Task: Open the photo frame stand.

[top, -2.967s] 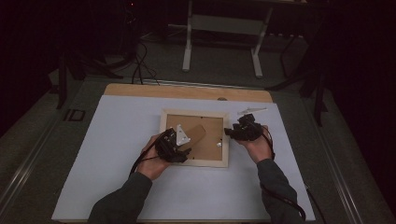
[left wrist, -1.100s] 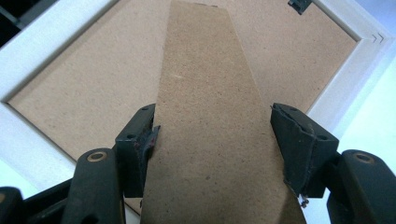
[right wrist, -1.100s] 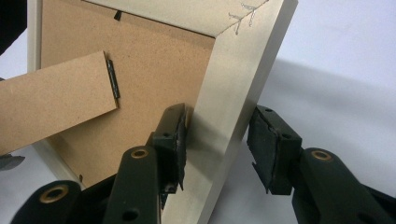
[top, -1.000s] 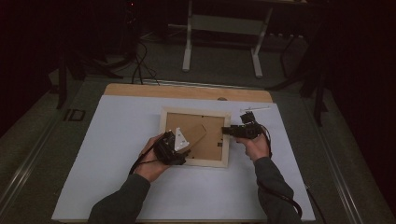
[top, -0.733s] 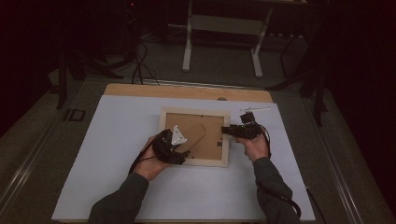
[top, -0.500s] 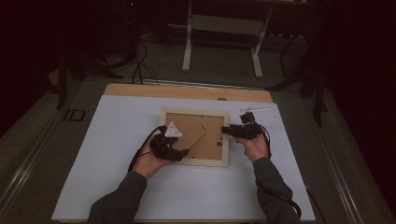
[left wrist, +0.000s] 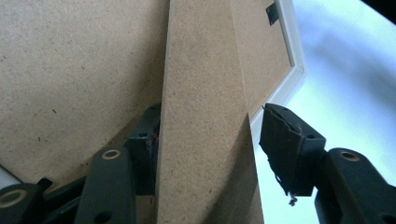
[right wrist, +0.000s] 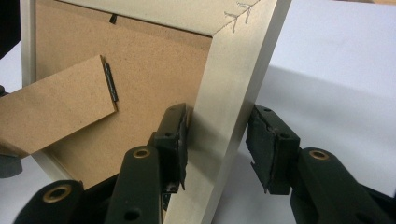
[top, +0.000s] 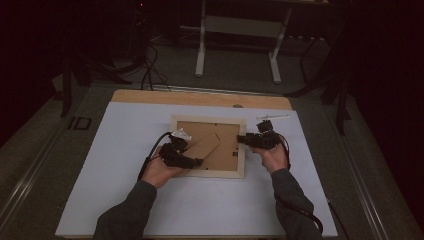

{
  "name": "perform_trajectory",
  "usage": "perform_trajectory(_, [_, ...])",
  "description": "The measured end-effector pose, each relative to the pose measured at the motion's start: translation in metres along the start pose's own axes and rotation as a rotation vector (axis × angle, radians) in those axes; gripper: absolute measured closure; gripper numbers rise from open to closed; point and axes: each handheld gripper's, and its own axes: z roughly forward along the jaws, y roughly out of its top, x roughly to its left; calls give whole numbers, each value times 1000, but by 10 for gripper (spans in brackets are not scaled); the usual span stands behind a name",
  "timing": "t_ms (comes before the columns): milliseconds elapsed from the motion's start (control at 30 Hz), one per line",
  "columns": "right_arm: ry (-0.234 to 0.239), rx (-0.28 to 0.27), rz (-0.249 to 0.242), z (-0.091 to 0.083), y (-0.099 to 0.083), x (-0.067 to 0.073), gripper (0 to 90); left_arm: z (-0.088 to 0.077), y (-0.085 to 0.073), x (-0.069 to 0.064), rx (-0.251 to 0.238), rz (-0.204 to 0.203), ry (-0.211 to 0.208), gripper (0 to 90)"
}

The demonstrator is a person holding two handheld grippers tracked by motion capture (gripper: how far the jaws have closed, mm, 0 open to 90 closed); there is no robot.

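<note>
One picture frame (top: 208, 146) is seen face down at mid-frame on a white table (top: 120, 145) in a dark room.

Its easel stand (left wrist: 205, 116) is straddled by the open left gripper (top: 196, 161); the right gripper (right wrist: 217, 140), also open, straddles the frame's right rail.

We count one picture frame (top: 208, 146) lying face down, one fibreboard stand leg (top: 202, 146) on its back, two hand-held grippers, left (top: 196, 162), right (top: 239, 138), one white table (top: 120, 150)
</note>
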Motion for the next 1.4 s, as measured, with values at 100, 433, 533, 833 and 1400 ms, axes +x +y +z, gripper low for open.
perform_trajectory(100, [-1,-3,-3,0,0,0,582,-1,1,0,-1,-4,1,481])
perform_trajectory(433, [-4,-10,-22,-1,1,1,582,-2,4,-3,18,24,24,540])
perform_trajectory(533, [-9,-14,-28,-3,1,1,582,-1,5,-5,14,31,37,546])
perform_trajectory(833, [-39,-38,-53,-9,5,2,591,3,11,-8,8,43,48,582])
perform_trajectory(1400, [-87,-111,-73,-18,11,7,613,6,17,-11,-22,67,91,636])
